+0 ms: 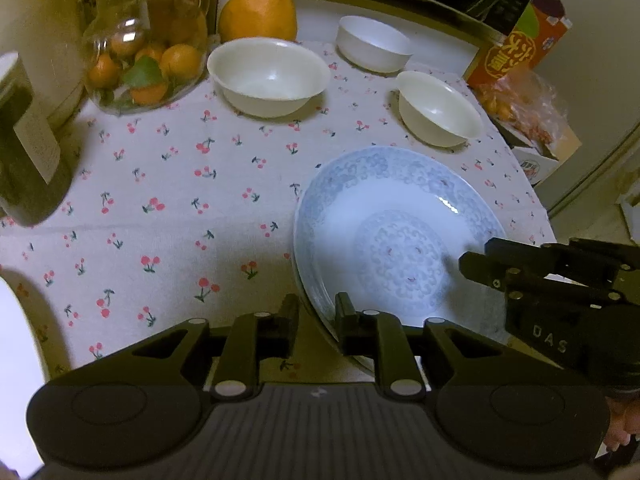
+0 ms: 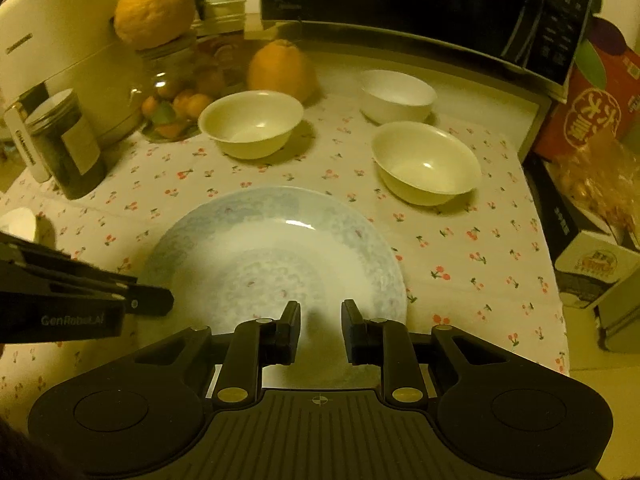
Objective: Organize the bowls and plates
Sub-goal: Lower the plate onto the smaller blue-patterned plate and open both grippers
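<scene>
A cherry-print tablecloth [image 1: 168, 184] fills the left wrist view, with a glass jar of small oranges [image 1: 140, 60] and a big orange citrus fruit [image 1: 258, 14] at the back. Three white bowls stand apart beyond: a wide one [image 1: 268, 76], a smaller one [image 1: 374, 42] behind, another [image 1: 438, 108] to its right. Nearest lies the blue-patterned plate [image 1: 384, 216], and there looks to be a second plate under it. The left gripper [image 1: 318, 316] straddles its near-left rim, jaws a narrow gap apart; whether the pads press the rim I cannot tell. The right gripper [image 1: 472, 264] reaches in over the plate's right side.

Over to the right wrist view: a microwave [image 2: 420, 0] sits behind the same cloth [image 2: 460, 240], bowls [image 2: 252, 122] [image 2: 398, 94] [image 2: 426, 162] beyond the plate [image 2: 272, 256]. The right gripper [image 2: 320, 330] hangs over the plate's near part, jaws slightly parted, nothing visibly between them. The left gripper [image 2: 160, 304] meets the plate's left edge.

My read: glazed ceramic, stiff, fairly heavy, slick, breakable. Pinch the raised rim, one jaw over and one under.
</scene>
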{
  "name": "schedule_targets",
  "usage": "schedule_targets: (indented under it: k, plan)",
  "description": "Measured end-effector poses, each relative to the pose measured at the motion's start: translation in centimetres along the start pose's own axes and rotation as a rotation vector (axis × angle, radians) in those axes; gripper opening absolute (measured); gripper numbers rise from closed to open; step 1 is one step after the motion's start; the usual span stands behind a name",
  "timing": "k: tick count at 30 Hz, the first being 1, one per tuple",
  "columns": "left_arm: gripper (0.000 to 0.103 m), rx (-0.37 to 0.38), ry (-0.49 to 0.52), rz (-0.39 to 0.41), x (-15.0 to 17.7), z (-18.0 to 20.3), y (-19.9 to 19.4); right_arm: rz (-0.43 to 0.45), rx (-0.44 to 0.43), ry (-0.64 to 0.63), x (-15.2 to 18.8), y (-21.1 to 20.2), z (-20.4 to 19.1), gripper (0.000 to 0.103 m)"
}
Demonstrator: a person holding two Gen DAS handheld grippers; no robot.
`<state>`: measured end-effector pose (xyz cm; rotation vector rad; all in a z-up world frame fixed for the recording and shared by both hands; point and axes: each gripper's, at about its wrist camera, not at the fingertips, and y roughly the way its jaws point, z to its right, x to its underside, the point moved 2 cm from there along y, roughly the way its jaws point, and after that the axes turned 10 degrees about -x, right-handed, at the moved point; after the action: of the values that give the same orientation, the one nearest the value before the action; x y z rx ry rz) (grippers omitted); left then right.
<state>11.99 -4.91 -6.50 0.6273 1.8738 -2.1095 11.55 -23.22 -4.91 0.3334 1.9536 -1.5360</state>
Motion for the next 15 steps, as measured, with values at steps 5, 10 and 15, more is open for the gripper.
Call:
schedule_targets:
  k: [5,10,15]
  plan:
    - [0.028,0.026,-0.044,-0.005,-0.2,-0.6,-0.3,-0.003,-0.015,0.086,0.0,0.1,1.4,0.05]
    - [0.031,0.041,-0.052,0.014,-0.4,-0.8,-1.0,0.013,-0.038,0.161,-0.3,-0.5,2.6,0.058]
    - [0.031,0.051,-0.071,0.021,-0.4,-1.3,-1.4,0.039,-0.045,0.206,-0.6,-1.2,3.5,0.063]
